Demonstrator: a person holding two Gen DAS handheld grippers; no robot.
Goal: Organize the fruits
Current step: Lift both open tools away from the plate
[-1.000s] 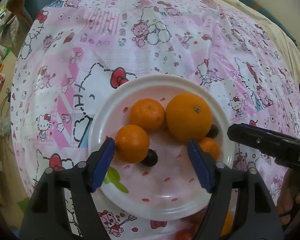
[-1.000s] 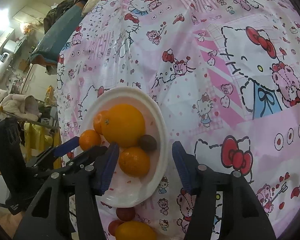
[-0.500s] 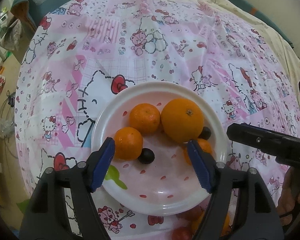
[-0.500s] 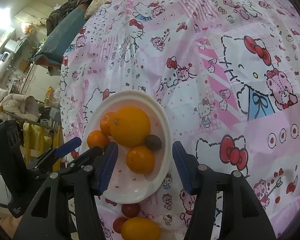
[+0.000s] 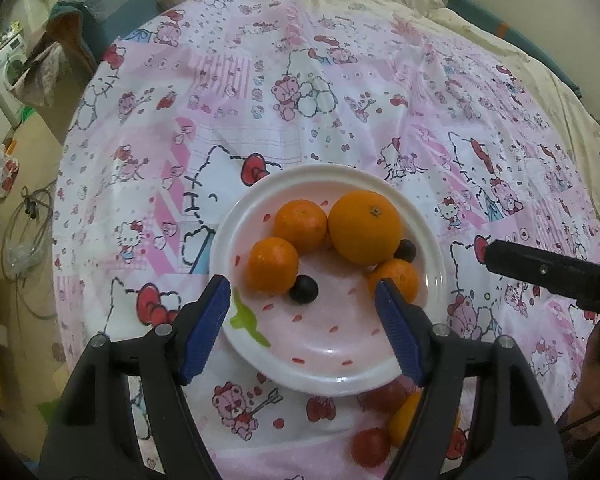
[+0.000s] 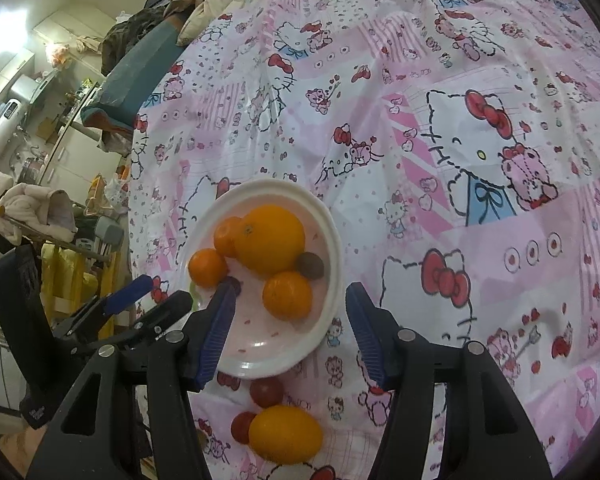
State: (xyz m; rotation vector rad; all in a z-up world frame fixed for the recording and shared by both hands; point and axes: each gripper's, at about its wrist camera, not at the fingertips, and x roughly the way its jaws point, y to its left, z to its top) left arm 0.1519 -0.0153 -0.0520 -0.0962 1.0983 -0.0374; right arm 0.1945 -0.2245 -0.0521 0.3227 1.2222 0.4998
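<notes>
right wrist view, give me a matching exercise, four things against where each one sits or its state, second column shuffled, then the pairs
Things
1. big orange
2. yellow fruit
3. brown fruit
4. right gripper

Places or states
A. on the cloth, outside the plate
B. open, holding nothing
C. middle of the plate, largest fruit there
D. on the plate, against its right rim

Pairs: 1-C, 2-A, 3-D, 4-B

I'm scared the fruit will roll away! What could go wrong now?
The yellow fruit and two small red fruits lie on the cloth beside the plate, right under the open right tongs; a careless drop could squash or roll them. The plate is crowded: the big orange leans on smaller ones, so a nudge from the left tongs might scatter them.
</notes>
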